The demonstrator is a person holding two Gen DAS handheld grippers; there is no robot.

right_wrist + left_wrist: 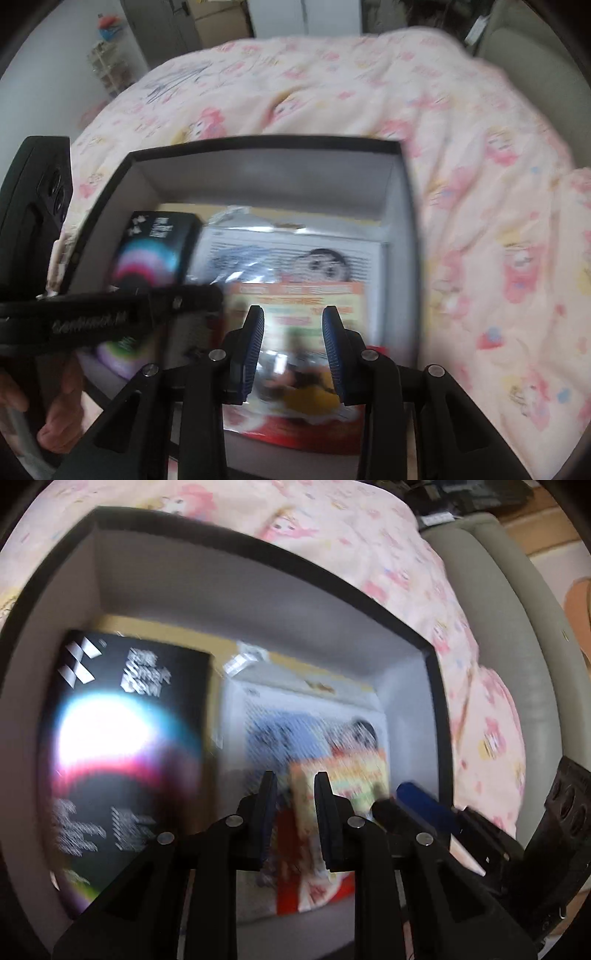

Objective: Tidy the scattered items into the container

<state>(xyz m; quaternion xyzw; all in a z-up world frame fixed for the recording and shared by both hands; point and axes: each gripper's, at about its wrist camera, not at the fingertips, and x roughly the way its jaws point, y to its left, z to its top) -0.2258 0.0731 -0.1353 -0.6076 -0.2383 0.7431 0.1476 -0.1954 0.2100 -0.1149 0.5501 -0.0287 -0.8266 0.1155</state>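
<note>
Three items already lie inside the container, a black-rimmed box with grey walls sitting on the bed's pink cartoon quilt. You hold both claws above its open top, pointing down into it. Ahead of your right claw lies an orange-and-red snack packet on top of a clear-wrapped cartoon pack; to its left a black carton with a rainbow glow print rests beside your left claw. Each claw stands narrow with a visible gap and nothing pinched between the pads. No loose item shows on the quilt in either view, so the tidying looks nearly or fully finished; anything left would lie out of sight.
</note>
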